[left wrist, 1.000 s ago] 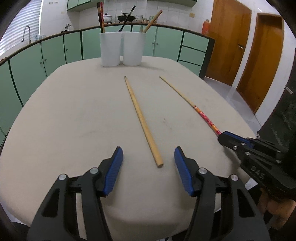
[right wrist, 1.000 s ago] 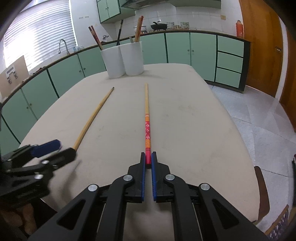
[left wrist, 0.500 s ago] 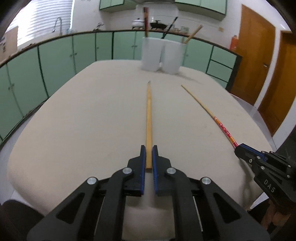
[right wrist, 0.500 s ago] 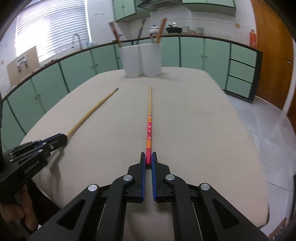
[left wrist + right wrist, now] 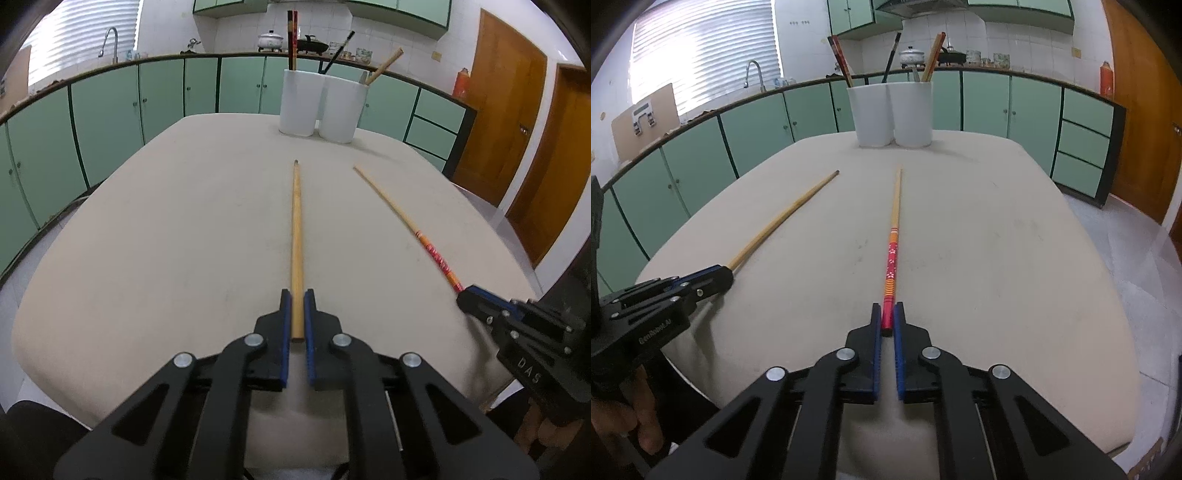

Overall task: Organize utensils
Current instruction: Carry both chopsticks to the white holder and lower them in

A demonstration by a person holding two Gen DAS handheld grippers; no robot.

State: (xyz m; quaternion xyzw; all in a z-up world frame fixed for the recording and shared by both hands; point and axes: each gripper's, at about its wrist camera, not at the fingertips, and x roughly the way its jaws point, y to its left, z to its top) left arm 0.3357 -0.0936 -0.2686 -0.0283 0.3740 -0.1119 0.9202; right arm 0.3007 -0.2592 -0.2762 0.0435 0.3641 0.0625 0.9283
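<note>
Left gripper (image 5: pixel 296 314) clenches a plain wooden chopstick (image 5: pixel 296 236), right gripper (image 5: pixel 887 321) a red-patterned chopstick (image 5: pixel 892 254); gripped at near ends, either could pivot and miss the far white cups (image 5: pixel 890 114).

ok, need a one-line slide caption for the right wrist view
Right gripper clamps the red-patterned chopstick by its end; left gripper holds the plain wooden chopstick.
</note>
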